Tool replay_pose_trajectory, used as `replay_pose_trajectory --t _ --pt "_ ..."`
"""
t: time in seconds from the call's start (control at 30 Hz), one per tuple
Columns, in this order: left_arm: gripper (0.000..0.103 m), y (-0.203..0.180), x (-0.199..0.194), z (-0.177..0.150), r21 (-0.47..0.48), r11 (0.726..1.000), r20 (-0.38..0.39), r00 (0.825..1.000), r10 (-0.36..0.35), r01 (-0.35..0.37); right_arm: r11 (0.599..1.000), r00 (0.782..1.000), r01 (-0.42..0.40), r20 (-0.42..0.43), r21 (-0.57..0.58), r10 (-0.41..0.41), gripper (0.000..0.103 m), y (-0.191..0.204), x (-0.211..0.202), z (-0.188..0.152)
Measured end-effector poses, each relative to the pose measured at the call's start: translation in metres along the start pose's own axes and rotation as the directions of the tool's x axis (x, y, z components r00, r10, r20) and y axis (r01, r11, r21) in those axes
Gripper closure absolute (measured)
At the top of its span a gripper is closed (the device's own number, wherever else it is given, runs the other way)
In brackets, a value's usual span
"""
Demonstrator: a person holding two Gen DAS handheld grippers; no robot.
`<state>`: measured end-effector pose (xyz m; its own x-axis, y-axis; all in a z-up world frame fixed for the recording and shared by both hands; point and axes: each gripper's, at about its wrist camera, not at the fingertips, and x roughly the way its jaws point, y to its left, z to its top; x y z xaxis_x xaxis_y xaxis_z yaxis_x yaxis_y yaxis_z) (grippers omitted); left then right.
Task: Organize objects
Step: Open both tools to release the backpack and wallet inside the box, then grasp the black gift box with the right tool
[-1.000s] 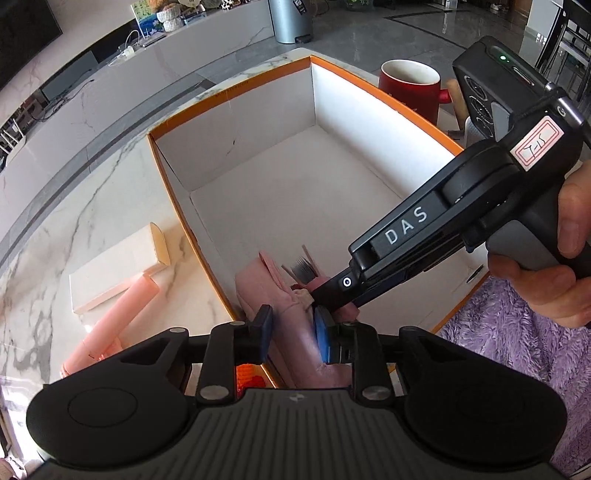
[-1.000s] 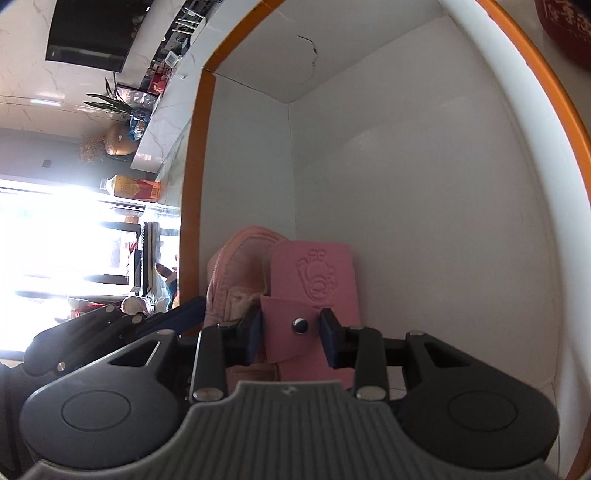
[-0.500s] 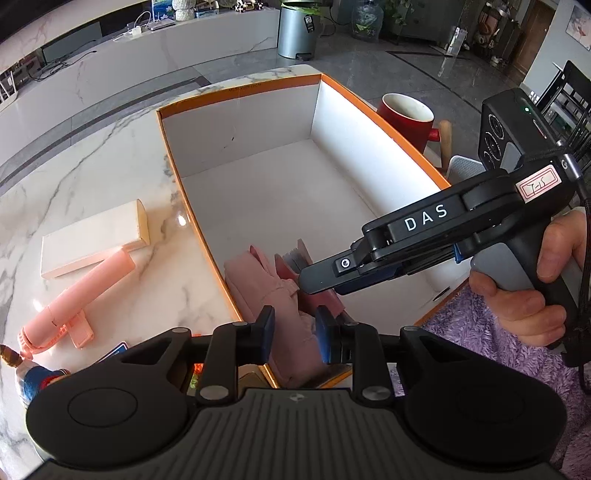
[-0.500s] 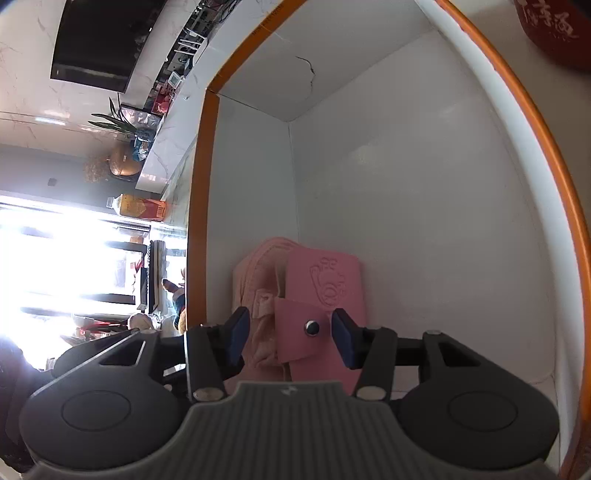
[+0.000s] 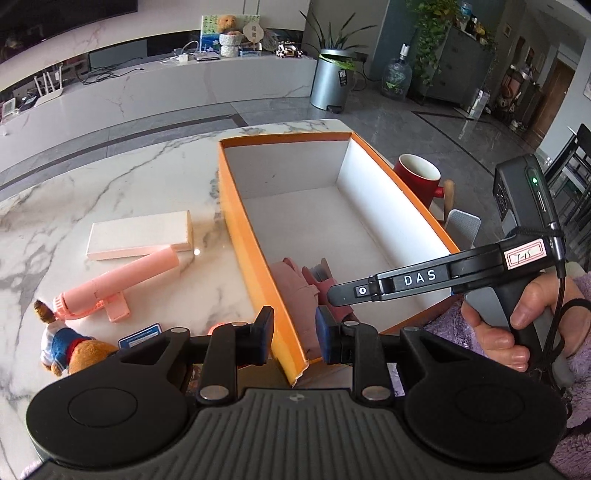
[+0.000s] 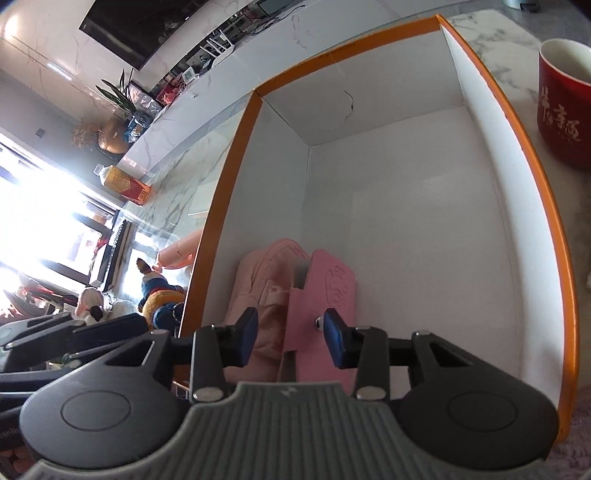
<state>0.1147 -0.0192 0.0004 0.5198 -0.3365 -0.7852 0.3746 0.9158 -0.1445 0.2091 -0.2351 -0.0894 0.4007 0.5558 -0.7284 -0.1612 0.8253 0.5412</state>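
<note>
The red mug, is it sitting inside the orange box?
No, the red mug stands on the table outside the orange box, beyond its right wall.

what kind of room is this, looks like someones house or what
Most likely a home living room: a marble table stands before a long low TV counter with a dark screen above it, and potted plants and a metal bin sit behind.

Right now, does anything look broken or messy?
Yes. The orange box has a ragged, torn near corner and a thin crack on its far inner wall. A teddy bear lies tipped over on the table.
</note>
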Motion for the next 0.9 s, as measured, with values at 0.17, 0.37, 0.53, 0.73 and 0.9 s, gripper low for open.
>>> replay_pose_trajectory --t 0.17,0.37,0.53,0.73,0.9 --pt "0.074 0.015 -0.017 -0.016 -0.068 0.997 0.028 0.999 0.04 -0.038 0.998 0.999 0.046 0.018 -0.048 -0.045 0.061 0.013 0.0 -0.006" --pt "0.074 0.032 -0.028 -0.036 -0.138 0.988 0.031 0.996 0.078 -0.073 0.995 0.997 0.071 0.04 -0.063 -0.069 0.061 0.021 -0.003 -0.016" --pt "0.074 0.045 -0.037 -0.049 -0.179 0.981 0.038 0.996 0.086 -0.078 0.991 0.99 0.113 0.095 -0.074 -0.106 0.061 0.029 -0.013 -0.024" --pt "0.074 0.049 -0.043 -0.069 -0.143 0.984 -0.004 0.995 0.103 -0.102 0.976 0.987 0.072 0.157 -0.207 -0.04 0.061 0.066 -0.039 -0.043" --pt "0.07 0.06 -0.051 -0.087 -0.162 0.972 -0.035 0.985 0.168 -0.172 0.913 0.988 0.059 0.155 -0.403 0.004 0.061 0.109 -0.039 -0.072"
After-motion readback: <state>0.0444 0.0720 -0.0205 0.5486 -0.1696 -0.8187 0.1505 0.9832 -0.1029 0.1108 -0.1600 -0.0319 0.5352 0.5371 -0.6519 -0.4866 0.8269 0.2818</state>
